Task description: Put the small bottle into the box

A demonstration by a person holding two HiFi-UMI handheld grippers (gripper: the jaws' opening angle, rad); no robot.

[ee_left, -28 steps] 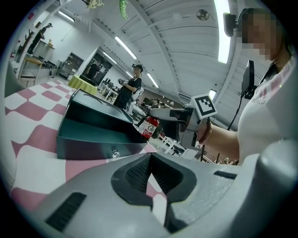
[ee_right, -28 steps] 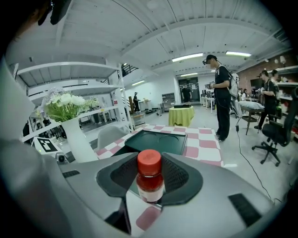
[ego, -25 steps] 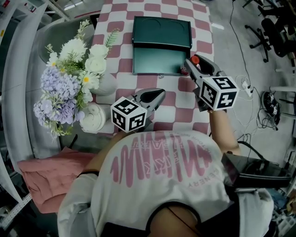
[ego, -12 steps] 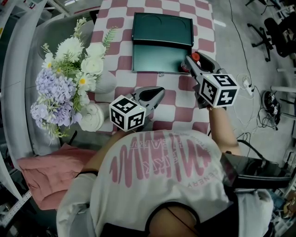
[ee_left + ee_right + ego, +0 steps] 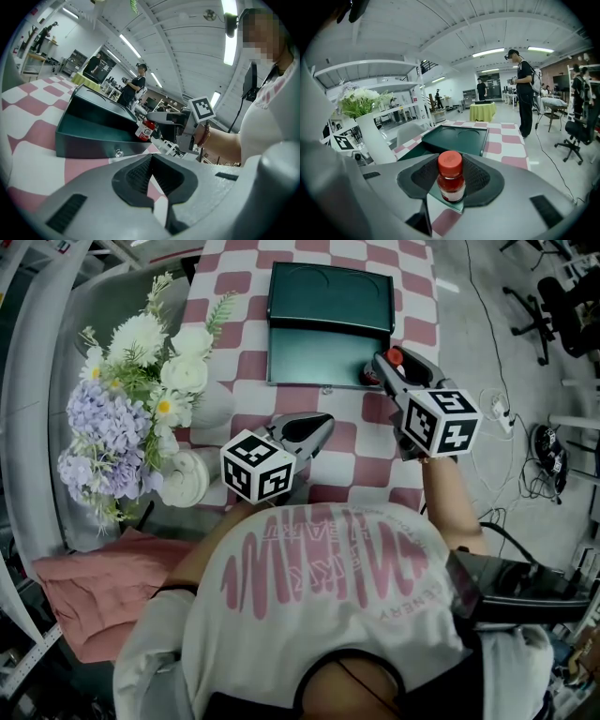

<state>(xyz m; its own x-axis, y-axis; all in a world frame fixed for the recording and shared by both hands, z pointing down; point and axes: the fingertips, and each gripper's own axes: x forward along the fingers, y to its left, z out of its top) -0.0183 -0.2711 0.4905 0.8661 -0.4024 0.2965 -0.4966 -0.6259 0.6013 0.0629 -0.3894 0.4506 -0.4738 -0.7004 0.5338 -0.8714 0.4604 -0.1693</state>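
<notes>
right gripper [image 5: 382,369] | nudged a touch toward the box [image 5: 328,343] | bottle [image 5: 394,357] now at its near right corner | flowers [image 5: 131,409] drifted slightly left in head view

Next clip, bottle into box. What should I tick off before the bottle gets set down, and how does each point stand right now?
1. Grip: ok. The right gripper has its pads pressed on both sides of the bottle, which stands upright.
2. Box open: ok. The box has its lid laid back.
3. Room inside: ok. The floor that shows is bare; the corner under the right gripper is hidden.
4. Bottle inside the rim: cannot tell. It hangs at the box's near right corner.
5. Left gripper clear: ok. It is shut, empty and short of the box's front wall.
</notes>
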